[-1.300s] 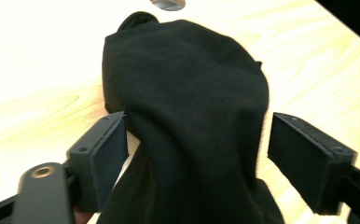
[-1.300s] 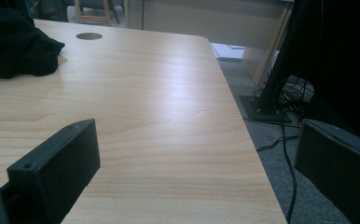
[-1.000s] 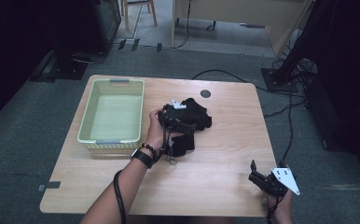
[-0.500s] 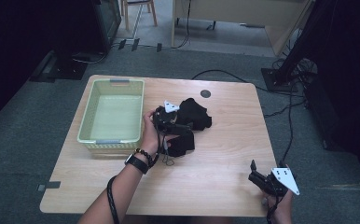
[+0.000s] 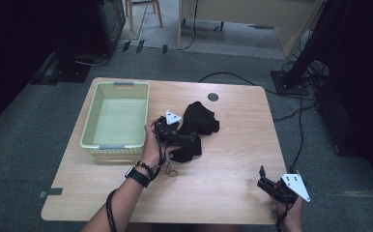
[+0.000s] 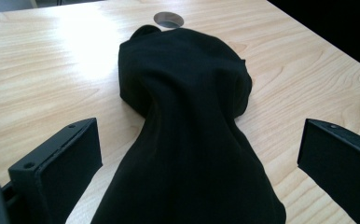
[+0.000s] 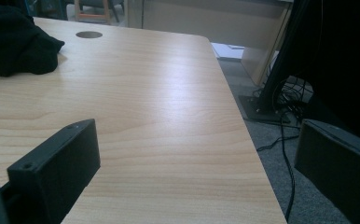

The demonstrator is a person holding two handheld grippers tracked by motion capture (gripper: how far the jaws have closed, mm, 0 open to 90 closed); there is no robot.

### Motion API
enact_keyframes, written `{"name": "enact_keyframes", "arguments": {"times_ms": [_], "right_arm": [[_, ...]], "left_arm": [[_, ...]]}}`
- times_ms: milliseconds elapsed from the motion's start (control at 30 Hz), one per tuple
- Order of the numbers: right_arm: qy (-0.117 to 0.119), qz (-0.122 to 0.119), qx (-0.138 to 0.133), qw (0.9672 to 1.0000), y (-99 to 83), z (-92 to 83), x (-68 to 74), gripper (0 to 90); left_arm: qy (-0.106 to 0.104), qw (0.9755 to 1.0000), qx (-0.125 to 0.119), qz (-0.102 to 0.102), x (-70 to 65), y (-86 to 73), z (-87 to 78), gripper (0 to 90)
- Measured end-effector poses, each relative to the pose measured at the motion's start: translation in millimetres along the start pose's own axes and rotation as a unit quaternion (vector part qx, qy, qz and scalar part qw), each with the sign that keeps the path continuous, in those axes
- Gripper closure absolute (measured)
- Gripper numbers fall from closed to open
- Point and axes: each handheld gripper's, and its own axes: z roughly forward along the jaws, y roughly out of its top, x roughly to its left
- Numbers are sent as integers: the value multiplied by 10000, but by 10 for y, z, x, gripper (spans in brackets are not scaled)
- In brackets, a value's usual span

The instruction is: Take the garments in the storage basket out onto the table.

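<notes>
Compared with half a second ago, the left tool (image 5: 180,139) sits slightly lower on the black cloth (image 5: 197,126), while the right tool (image 5: 266,183) is unchanged near the desk's near right corner. In the left gripper view the left tool's jaws stand wide apart, with the black cloth (image 6: 187,135) running up between them from the bottom edge; neither jaw presses on it. The cloth lies crumpled on the wooden desk (image 5: 233,159) at about the middle, its far end near a small round grommet (image 5: 213,97). The person's left hand (image 5: 151,145) holds that tool just beside the pale green basket (image 5: 91,135), which stands on the left part of the desk and has nothing in it. In the right gripper view the right tool's jaws are also wide apart and grip nothing, with bare desk (image 7: 145,116) between them and the cloth (image 7: 15,42) well away at the upper left.
</notes>
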Motion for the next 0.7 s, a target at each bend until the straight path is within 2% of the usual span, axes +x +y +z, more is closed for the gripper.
{"name": "enact_keyframes", "arguments": {"times_ms": [267, 500, 700], "right_arm": [[-7, -20, 1, 10000, 0, 1, 2, 0], [-16, -40, 11, 10000, 1, 2, 8, 0], [-34, -63, 9, 10000, 0, 3, 12, 0]], "left_arm": [[-23, 9999, -95, 105, -62, -144, -80, 0], [-22, 9996, -123, 238, -109, -345, -114, 0], [-91, 9996, -175, 210, -131, -522, -110, 0]]}}
